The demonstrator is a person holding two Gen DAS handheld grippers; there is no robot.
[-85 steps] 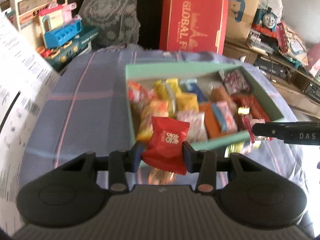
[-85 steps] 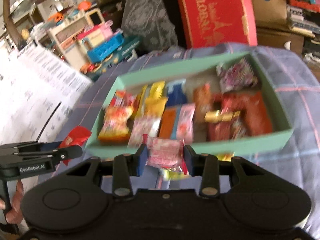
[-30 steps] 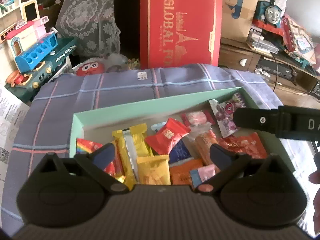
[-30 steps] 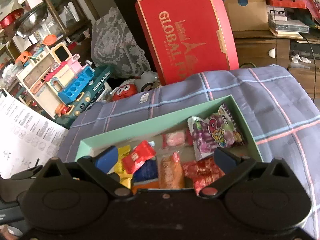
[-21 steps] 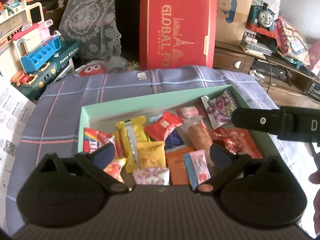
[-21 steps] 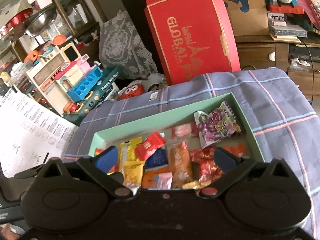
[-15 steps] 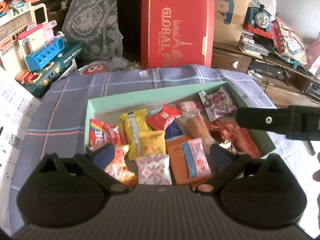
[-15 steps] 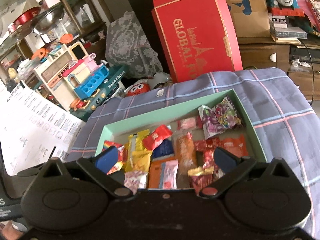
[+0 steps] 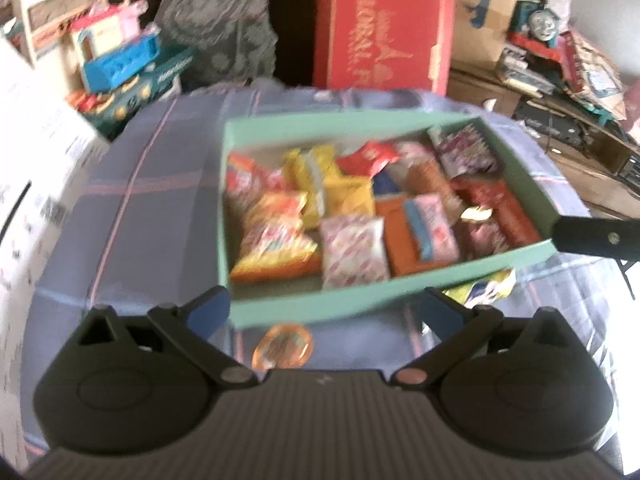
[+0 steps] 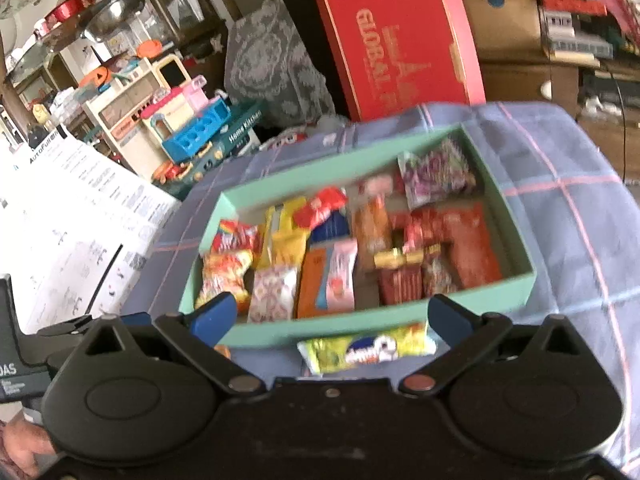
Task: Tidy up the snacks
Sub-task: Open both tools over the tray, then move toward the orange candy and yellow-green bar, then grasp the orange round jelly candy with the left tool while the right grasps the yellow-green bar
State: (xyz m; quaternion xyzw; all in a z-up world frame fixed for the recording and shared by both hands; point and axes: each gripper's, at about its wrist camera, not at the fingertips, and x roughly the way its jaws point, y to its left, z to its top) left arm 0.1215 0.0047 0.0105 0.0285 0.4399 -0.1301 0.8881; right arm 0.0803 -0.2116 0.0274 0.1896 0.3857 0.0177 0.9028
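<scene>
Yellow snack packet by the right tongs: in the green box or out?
Out. The yellow snack packet lies flat on the plaid cloth, just outside the green box's near wall, between the open right tongs.

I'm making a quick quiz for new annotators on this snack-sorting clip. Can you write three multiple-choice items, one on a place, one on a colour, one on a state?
1. Where is the yellow snack packet?
A. inside the box
B. on the cloth in front of the box
C. held by a gripper

2. What colour is the box?
A. mint green
B. black
C. white

3. How is the right gripper?
A. shut on a packet
B. open and empty
C. out of view

Answers: 1 B, it lies outside the near wall; 2 A, the walls are mint green; 3 B, the fingers are spread with nothing between.
</scene>
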